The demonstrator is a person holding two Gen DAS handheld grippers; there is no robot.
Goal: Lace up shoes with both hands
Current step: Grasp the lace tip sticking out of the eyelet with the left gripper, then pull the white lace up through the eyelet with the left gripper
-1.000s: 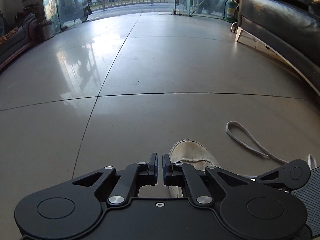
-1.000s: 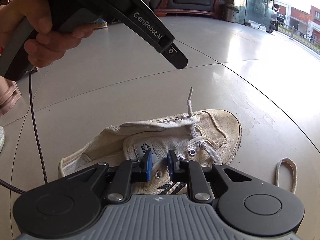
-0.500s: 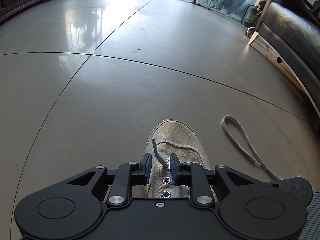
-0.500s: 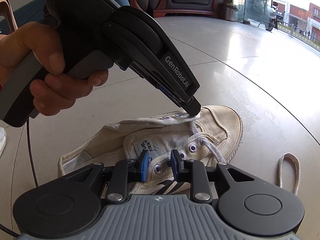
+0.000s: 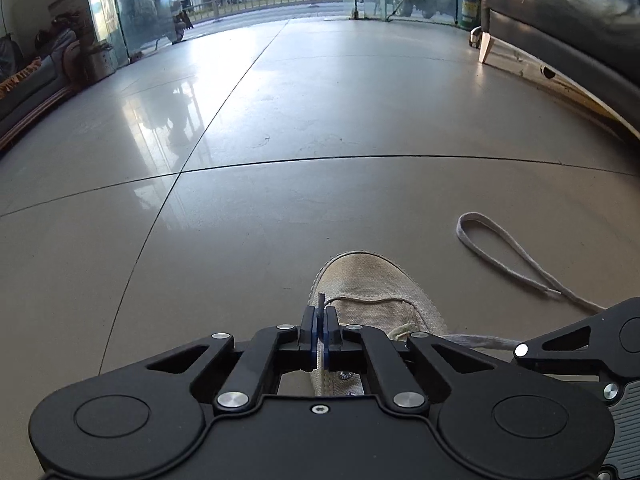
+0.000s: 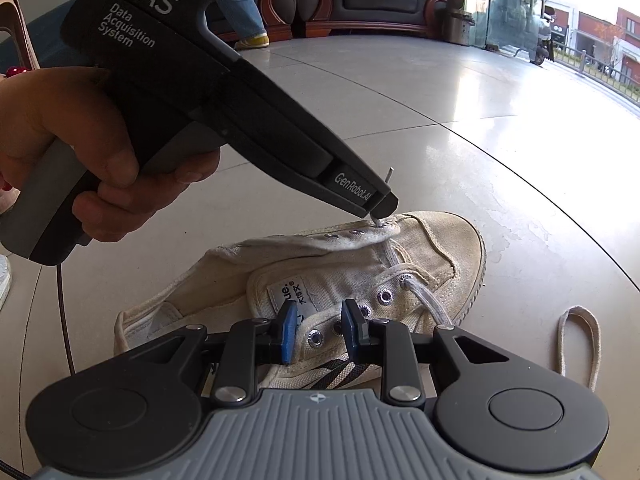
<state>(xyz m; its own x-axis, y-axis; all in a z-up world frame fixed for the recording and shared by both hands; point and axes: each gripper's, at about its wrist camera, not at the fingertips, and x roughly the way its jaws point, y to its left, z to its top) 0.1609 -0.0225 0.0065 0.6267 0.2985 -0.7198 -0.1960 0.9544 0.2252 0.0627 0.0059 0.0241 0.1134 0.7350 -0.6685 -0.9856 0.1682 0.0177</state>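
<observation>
Tiled floor [image 5: 280,120] bears a canvas sneaker [image 6: 432,248], laced through its front eyelets only. Left gripper [image 5: 319,322] pinches the lace tip [image 5: 321,300]; right gripper [image 6: 318,326] gapes, empty. Upper eyelets [image 6: 316,338] remain unthreaded.

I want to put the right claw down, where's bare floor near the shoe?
Bare floor lies beyond the shoe's toe, and between toe and loose lace loop. Over the eyelets it's crowded: left claw grips the lace tip.

Glossy tiled floor [image 5: 280,220] — canvas shoe [image 6: 400,264], lace loop [image 6: 580,336]
</observation>
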